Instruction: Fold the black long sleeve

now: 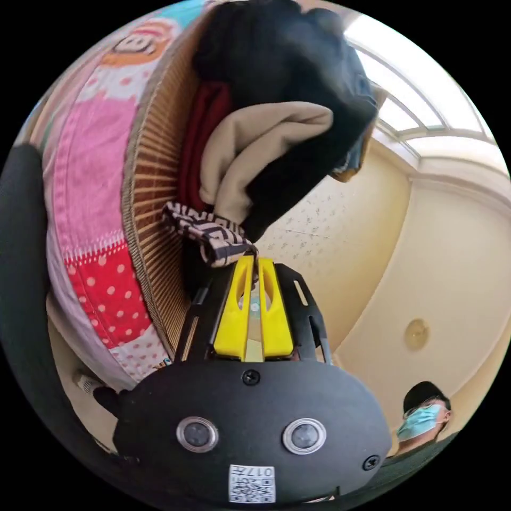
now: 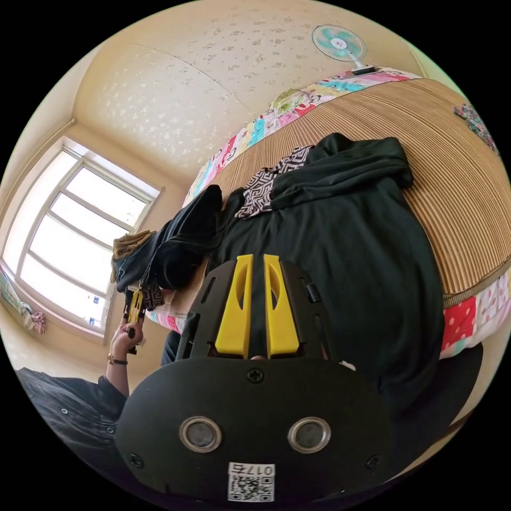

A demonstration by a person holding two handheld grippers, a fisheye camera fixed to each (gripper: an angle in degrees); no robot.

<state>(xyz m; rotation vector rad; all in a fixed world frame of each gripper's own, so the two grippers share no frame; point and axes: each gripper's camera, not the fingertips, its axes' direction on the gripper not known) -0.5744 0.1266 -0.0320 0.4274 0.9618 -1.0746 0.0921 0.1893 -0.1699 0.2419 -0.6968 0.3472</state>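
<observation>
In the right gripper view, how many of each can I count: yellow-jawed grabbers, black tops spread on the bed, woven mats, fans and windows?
Grabbers: 2, the right gripper and the left gripper
Black tops: 1, the black long sleeve
Woven mats: 1, the mat
Fans: 1, the fan
Windows: 1, the window
Total: 6

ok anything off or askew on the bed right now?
The black long sleeve hangs over the bed edge, its patterned cuff pulled out sideways at the left gripper, beside a heaped clothes pile.

long sleeve [image 2: 340, 234] on mat [image 2: 447, 175], clothes pile [image 2: 175, 239] beside
</observation>
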